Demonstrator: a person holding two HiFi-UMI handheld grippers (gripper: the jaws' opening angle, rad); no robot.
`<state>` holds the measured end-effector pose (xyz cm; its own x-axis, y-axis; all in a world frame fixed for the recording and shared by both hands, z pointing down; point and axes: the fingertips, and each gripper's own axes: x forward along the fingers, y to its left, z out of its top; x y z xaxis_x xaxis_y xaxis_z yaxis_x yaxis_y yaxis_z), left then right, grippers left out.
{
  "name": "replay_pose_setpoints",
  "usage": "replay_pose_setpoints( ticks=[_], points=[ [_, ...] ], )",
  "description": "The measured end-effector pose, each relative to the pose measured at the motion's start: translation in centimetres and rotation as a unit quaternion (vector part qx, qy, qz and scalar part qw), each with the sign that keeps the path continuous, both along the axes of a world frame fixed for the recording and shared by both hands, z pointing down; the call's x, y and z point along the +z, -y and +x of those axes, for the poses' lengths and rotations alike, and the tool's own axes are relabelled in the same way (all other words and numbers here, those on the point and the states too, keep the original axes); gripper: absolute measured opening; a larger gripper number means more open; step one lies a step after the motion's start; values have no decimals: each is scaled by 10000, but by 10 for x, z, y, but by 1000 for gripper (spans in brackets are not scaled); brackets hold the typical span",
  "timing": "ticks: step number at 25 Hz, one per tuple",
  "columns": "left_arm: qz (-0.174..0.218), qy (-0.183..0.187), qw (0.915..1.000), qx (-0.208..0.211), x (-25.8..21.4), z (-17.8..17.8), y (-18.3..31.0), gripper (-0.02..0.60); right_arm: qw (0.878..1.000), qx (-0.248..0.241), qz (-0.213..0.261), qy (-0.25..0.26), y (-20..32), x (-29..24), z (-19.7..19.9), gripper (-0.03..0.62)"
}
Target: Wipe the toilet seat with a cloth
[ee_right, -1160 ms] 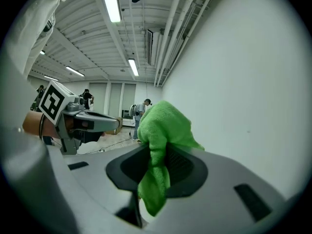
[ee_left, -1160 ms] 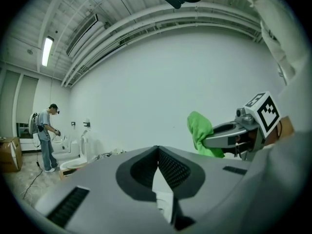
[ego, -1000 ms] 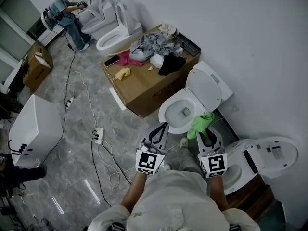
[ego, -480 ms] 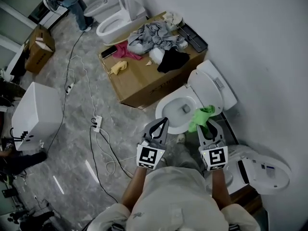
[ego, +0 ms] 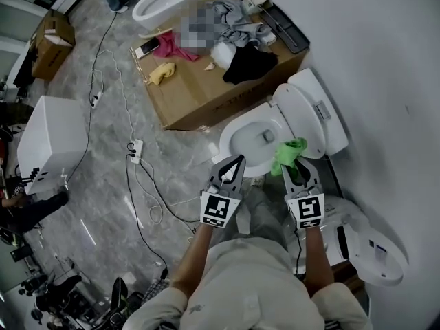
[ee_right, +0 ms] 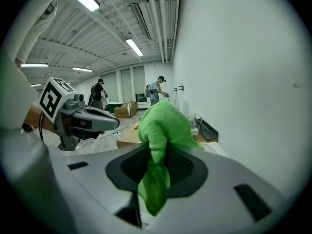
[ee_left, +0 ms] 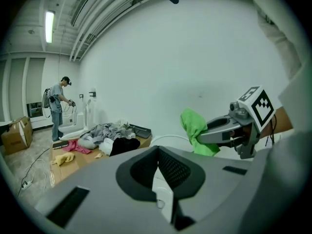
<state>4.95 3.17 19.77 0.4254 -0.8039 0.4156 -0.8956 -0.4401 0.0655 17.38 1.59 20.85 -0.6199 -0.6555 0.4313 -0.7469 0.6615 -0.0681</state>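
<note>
Clothes [ego: 237,16] heaped on cardboard box [ego: 199,91]; power strip [ego: 133,148] on floor [ego: 96,198].

Grey marble floor [ego: 82,253], white wall [ego: 385,47], ceiling strip lights [ee_right: 132,47]

box [ego: 206,91] left of toilet [ego: 292,115], clothes [ego: 249,64] on box

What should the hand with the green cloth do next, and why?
Probably lower the right gripper so the green cloth pinched in its jaws meets the toilet seat; in the left gripper view the cloth hangs above the rim, apparently not touching it.
</note>
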Motion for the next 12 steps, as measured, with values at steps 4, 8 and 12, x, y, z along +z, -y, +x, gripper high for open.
replay_pose_setpoints(
  ticks=[4, 8, 12],
  points=[
    [-53, -27, 10000, 4, 27, 6, 22, 12, 9998, -42, -184, -108, 20, 38, 3, 95],
    [-212, -15, 9997, 110, 66, 12, 32, 12, 9990, 48, -415, -172, 28, 88, 5, 95],
    [-365, -110, 9990, 221, 101, 19, 37, 12, 9978, 175, -546, -327, 31, 119, 13, 95]
  ],
)
